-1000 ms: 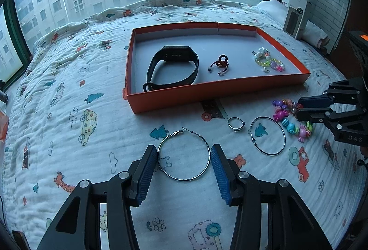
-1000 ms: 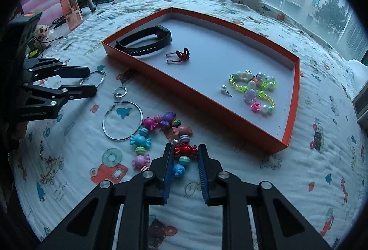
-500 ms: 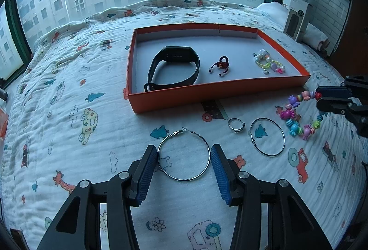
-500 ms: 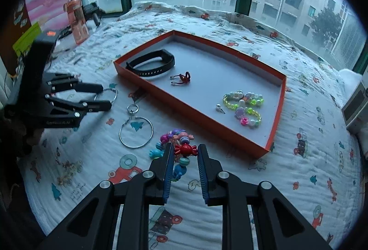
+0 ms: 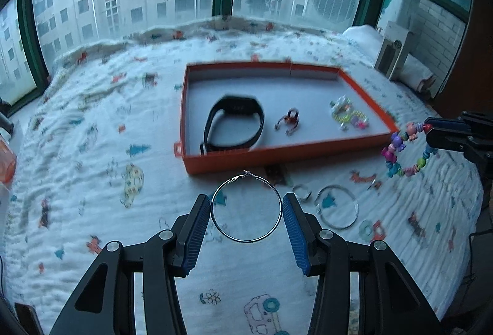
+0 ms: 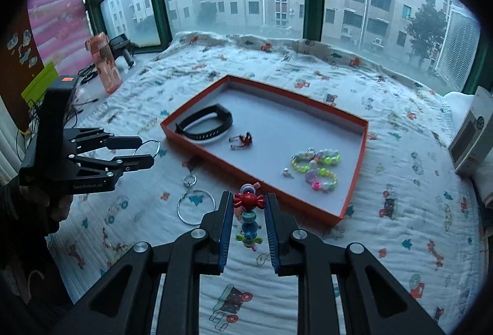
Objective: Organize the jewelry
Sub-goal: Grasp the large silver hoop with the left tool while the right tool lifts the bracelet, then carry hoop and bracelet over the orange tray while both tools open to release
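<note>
- The left gripper (image 5: 246, 211) has its fingers set wide across a large hoop earring (image 5: 246, 207), pads on either rim, holding it clear of the bed (image 5: 92, 150).
- That hoop looks light, thin, springy and slick; taking it across its widest span seems right, and a hard squeeze could bend it.
- The right gripper (image 6: 246, 218) has its fingers drawn narrow on a candy-bead bracelet (image 6: 249, 201), pinching the red bead while the rest hangs.
- The strand is floppy and will swing; hold one bead firmly.
- Both pieces are near the front edge of the orange tray (image 5: 308, 147), likely bound for it.
</note>
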Demonstrator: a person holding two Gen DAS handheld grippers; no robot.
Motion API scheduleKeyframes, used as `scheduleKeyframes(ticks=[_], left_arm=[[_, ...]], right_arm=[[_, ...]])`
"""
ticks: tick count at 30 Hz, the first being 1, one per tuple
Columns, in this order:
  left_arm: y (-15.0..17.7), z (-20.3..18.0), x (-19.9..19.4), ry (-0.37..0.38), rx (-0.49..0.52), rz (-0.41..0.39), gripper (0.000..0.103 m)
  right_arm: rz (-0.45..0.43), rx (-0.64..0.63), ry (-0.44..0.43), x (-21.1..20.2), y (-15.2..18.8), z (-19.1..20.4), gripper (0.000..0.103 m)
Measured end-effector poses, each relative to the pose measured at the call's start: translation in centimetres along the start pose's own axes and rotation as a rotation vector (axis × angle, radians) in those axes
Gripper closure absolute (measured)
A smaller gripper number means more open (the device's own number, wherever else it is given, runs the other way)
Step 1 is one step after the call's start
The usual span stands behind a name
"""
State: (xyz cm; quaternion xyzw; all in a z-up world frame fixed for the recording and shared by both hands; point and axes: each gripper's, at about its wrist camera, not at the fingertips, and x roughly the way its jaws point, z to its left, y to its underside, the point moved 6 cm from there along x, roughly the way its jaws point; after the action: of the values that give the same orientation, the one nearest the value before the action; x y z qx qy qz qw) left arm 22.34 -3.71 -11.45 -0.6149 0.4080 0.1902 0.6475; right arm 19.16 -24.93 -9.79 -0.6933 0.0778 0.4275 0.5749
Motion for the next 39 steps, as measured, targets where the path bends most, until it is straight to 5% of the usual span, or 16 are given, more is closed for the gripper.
scheduleKeyframes(ticks=[9, 19, 39], left_arm=[[-5.4, -1.6, -2.3, 0.005, 0.033, -0.086, 0.051], [-11.3, -2.7, 1.3, 0.009, 0.046, -0.093, 0.051], [-12.4, 2.0, 9.2, -0.029, -0.007, -0.002, 0.051]], right_arm=[[-0.052, 0.039, 0.035, -1.4, -3.1, -1.5, 0.080], [-0.057, 0.060, 0.077, 0.6, -5.7, -4.3, 0.080], [0.007, 0.183, 0.071, 7.7, -6.5, -8.4, 0.080]])
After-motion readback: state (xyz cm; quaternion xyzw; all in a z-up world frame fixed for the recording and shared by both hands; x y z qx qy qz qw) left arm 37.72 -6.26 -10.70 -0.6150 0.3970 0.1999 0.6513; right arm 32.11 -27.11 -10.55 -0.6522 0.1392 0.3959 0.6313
